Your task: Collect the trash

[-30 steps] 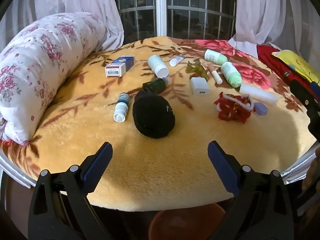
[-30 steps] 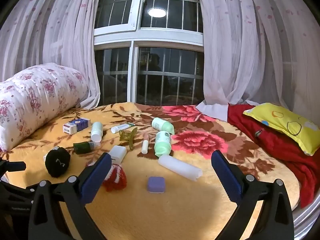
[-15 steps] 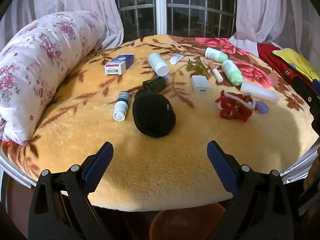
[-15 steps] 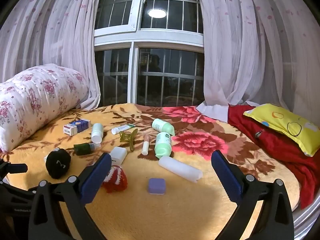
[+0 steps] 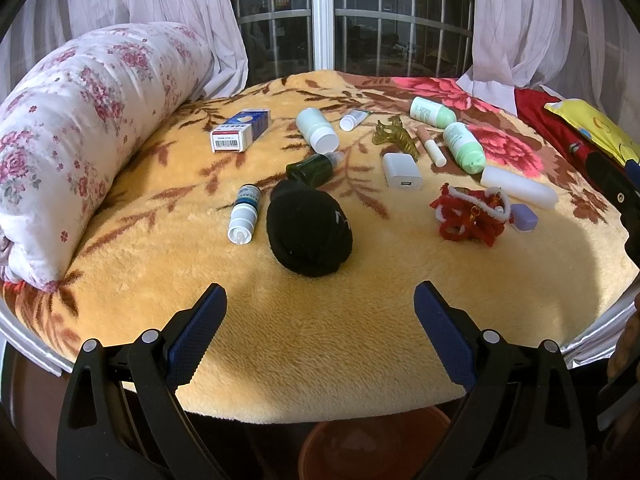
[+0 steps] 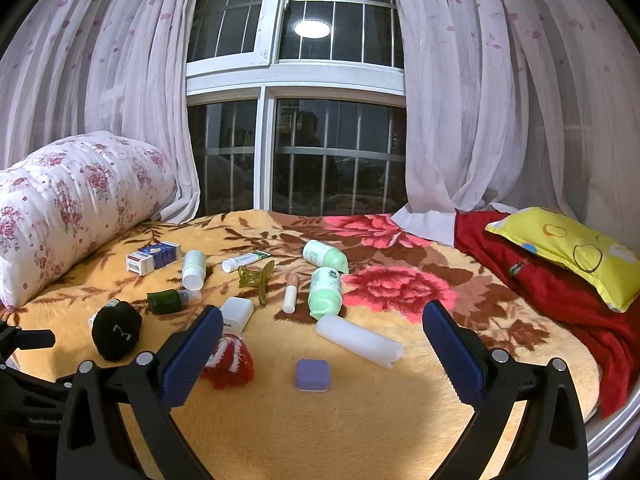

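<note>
Loose items lie on a yellow floral blanket (image 5: 320,320): a black rolled sock (image 5: 310,232), a small white spray bottle (image 5: 244,220), a dark green bottle (image 5: 312,168), a blue-and-white box (image 5: 240,130), a white charger (image 5: 401,171), a red knitted piece (image 5: 468,216), a lilac case (image 6: 313,375), a white tube (image 6: 359,341) and green-capped bottles (image 6: 326,292). My left gripper (image 5: 320,320) is open and empty over the blanket's near edge, short of the sock. My right gripper (image 6: 322,340) is open and empty, near the lilac case.
A rolled floral quilt (image 5: 80,128) lines the left side. A red cloth (image 6: 560,292) and yellow pillow (image 6: 572,252) lie at the right. An orange bin (image 5: 376,444) stands below the bed's front edge. A window and curtains (image 6: 480,100) are behind.
Both grippers have crept slightly forward toward the items and stayed open. Nothing on the blanket has moved.
</note>
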`<state>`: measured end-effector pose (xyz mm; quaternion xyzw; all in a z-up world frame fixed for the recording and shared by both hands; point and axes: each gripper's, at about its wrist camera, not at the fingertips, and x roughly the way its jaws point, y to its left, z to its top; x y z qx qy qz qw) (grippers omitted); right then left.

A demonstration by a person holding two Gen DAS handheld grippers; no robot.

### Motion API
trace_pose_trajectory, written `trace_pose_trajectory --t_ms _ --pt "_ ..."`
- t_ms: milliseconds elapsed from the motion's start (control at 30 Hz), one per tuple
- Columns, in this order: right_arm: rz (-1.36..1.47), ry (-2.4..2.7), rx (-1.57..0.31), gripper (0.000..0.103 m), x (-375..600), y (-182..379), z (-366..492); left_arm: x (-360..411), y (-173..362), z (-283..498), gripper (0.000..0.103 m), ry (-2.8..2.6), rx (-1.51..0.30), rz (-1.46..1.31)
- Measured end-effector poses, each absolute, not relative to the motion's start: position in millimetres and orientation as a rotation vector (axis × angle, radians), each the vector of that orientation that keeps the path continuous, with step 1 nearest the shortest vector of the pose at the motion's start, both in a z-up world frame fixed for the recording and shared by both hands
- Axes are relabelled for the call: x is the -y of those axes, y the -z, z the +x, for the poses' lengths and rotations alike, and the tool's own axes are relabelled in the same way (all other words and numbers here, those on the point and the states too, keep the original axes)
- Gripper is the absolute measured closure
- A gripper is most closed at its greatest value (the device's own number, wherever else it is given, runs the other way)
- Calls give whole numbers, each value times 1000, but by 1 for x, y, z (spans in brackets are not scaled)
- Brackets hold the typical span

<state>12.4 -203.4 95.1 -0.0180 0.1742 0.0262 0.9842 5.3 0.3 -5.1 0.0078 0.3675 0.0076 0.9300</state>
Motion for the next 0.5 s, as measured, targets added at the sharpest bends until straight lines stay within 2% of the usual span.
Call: trace_pose_trajectory --t_ms 500 --pt "-33 -54 -350 4 205 -95 12 4 6 5 11 -14 -754 19"
